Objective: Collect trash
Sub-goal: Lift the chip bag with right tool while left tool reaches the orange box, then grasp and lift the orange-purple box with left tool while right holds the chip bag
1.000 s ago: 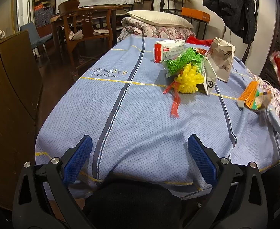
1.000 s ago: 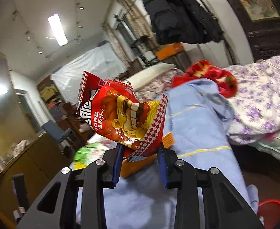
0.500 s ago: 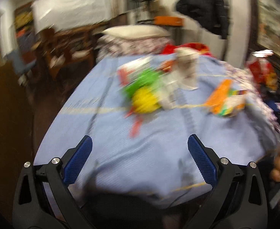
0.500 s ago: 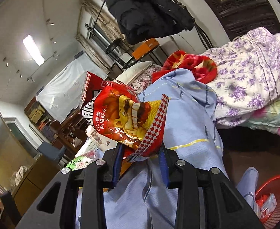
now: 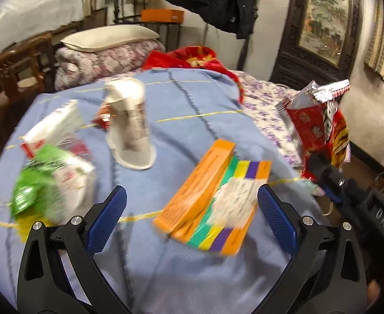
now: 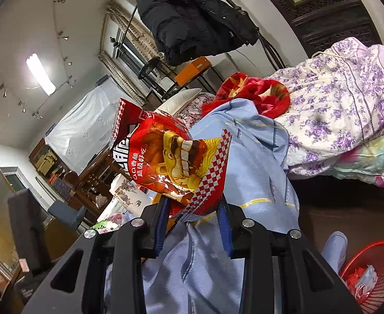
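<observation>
My right gripper (image 6: 193,209) is shut on the lower edge of a red snack bag (image 6: 176,162), held up in the air beside the bed. From the left wrist view the same bag (image 5: 320,128) hangs at the right, above the right gripper (image 5: 322,170). My left gripper (image 5: 192,193) stands open just above the blue blanket (image 5: 192,110), with nothing held. An orange box on a striped packet (image 5: 207,191) lies right in front of its fingers. Farther left lie a white printed carton (image 5: 131,125), a green and white bag (image 5: 35,183) and a white-and-red box (image 5: 53,128).
A red mesh basket (image 6: 375,269) with some trash inside stands on the floor at the lower right. A purple flowered quilt (image 6: 336,110) and a red blanket (image 6: 249,91) lie heaped on the bed. A black coat (image 6: 192,21) hangs on a stand behind.
My left gripper swung right across the bed, from the yellow and green pile to the orange box. My right gripper rolled with the bag still held, and the red basket came into view.
</observation>
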